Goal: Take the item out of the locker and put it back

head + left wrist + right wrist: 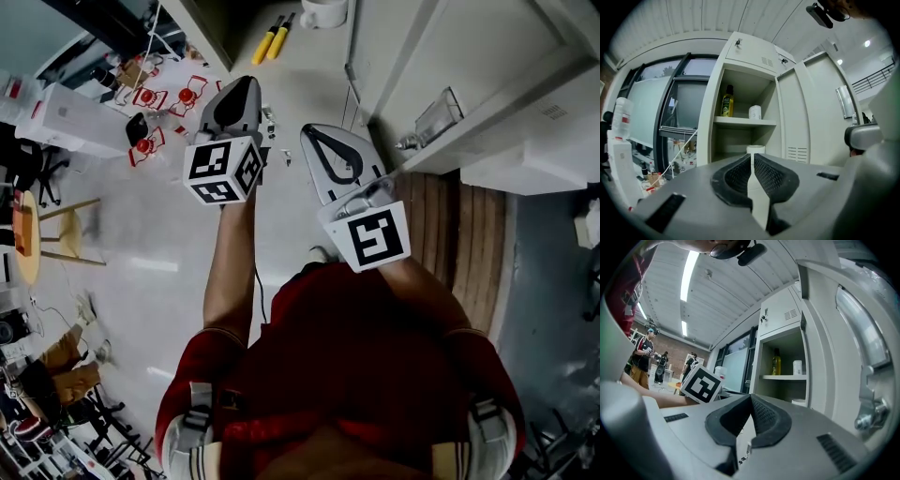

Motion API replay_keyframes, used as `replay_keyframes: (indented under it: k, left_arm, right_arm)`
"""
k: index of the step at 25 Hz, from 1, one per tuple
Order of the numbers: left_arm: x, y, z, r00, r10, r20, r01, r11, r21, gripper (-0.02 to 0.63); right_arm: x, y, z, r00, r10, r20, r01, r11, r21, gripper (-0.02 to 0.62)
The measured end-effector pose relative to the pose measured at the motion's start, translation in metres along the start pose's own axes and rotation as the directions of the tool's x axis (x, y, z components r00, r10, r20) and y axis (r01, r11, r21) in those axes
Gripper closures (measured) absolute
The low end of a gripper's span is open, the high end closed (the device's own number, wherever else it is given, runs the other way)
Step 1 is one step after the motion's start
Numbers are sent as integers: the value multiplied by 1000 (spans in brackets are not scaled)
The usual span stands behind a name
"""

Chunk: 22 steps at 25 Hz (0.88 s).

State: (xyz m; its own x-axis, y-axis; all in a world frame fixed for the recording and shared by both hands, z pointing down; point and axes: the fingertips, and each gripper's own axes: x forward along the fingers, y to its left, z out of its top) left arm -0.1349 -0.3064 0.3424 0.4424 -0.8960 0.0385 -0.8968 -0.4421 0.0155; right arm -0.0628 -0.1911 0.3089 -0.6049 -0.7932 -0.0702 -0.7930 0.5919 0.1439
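The pale locker (pixel 740 51) stands with its door (pixel 813 108) swung wide. On its upper shelf are a yellow-green bottle (pixel 727 101) and a small white jar (pixel 755 112); a white cup (pixel 755 149) sits in the compartment below. The right gripper view shows the same bottle (pixel 776 362) and jar (pixel 797 367). Both grippers hang in front of the locker, short of it. My left gripper (pixel 752 157) is shut, tips together with nothing between them. My right gripper (pixel 751 397) is shut and empty too. From the head view, left gripper (pixel 239 84) and right gripper (pixel 314 131) point forward side by side.
The open door and its metal latch (pixel 869 420) are close on my right. Cluttered tables and red items (pixel 145 98) lie to the left, with a wooden stool (pixel 37 234). People stand far off (pixel 644 357). A white bottle (pixel 621 119) stands at left.
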Motion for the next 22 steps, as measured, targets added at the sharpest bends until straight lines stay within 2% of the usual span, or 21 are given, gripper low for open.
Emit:
replay_keyframes:
  k: [10, 22]
  left_arm:
    - [-35, -20, 14, 999, 4, 50, -4, 1000, -1, 596]
    - [-83, -53, 30, 996, -18, 92, 15, 999, 33, 600]
  right_arm:
    - [-9, 5, 11, 999, 25, 29, -25, 1000, 15, 598]
    - [-23, 13, 22, 996, 58, 67, -60, 998, 35, 598]
